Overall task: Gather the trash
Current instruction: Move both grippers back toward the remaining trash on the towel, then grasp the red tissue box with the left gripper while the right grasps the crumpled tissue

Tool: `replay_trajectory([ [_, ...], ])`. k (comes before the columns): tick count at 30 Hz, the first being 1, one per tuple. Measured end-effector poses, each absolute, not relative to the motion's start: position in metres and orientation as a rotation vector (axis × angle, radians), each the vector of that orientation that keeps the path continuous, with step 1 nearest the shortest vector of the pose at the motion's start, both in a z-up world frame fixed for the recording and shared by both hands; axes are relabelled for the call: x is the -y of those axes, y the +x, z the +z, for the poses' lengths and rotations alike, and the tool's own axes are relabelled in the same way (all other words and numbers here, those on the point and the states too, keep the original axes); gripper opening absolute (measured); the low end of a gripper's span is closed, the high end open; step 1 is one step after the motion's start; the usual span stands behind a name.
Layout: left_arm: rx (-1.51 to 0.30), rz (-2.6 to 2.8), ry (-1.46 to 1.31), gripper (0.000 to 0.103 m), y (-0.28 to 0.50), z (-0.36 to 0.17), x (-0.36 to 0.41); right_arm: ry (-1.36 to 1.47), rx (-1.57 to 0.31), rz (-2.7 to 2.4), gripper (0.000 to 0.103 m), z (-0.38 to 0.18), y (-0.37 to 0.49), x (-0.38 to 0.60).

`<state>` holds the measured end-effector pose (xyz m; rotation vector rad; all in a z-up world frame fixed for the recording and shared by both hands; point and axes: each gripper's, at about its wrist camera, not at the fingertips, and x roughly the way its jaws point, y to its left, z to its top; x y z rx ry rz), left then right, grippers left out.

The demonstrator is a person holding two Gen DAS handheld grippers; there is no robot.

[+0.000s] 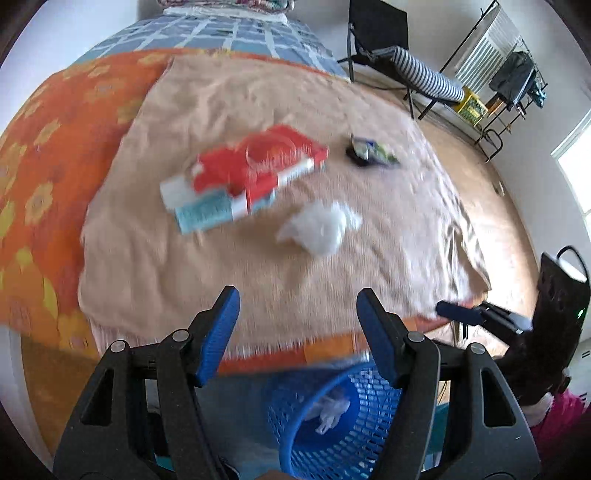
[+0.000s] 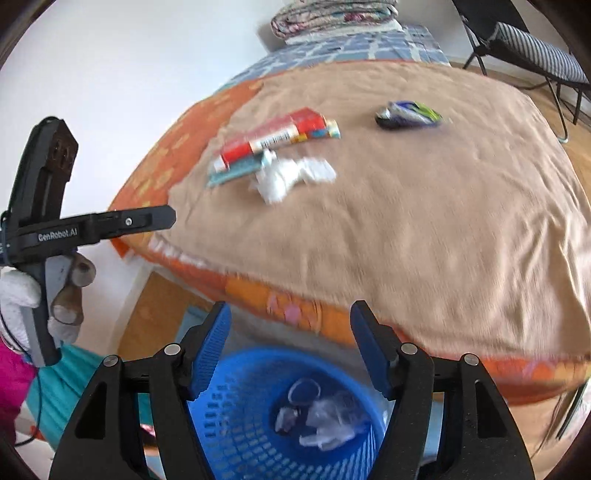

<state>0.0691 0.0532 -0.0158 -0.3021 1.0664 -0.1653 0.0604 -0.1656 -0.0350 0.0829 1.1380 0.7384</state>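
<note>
On the beige blanket lie a crumpled white tissue, a red and teal carton with a clear plastic piece on top, and a black-and-green wrapper. A blue mesh basket stands on the floor at the bed's near edge, holding clear plastic scraps. My left gripper hovers open above the bed edge, nothing between its fingers. My right gripper is open over the basket, also empty.
An orange flowered cover lies under the blanket, with a blue checked sheet and folded bedding at the far end. A black chair with striped cushion and a metal rack stand on the wooden floor right of the bed.
</note>
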Motion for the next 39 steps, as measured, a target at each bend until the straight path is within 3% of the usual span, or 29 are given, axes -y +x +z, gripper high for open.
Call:
replay_trajectory([
  [8,-1.063,-0.160,-0.305,0.073,0.138,-0.013,-0.085,0.123,-1.144,0.725,0.067,-0.043,0.101,0.122],
  [20,-1.154,-0.120,-0.452,0.073,0.225,-0.058,-0.135,0.095,-1.199,0.687,0.067,-0.072,0.132,0.082],
  [34,-1.223,-0.191,-0.417,0.073,0.241,-0.080,-0.111,0.101,-1.159,0.589,0.066,-0.079,0.160,0.082],
  [39,-1.227,-0.212,-0.412,0.073,0.238,-0.074,-0.101,0.134,-1.154,0.598,0.043,-0.080,0.164,0.097],
])
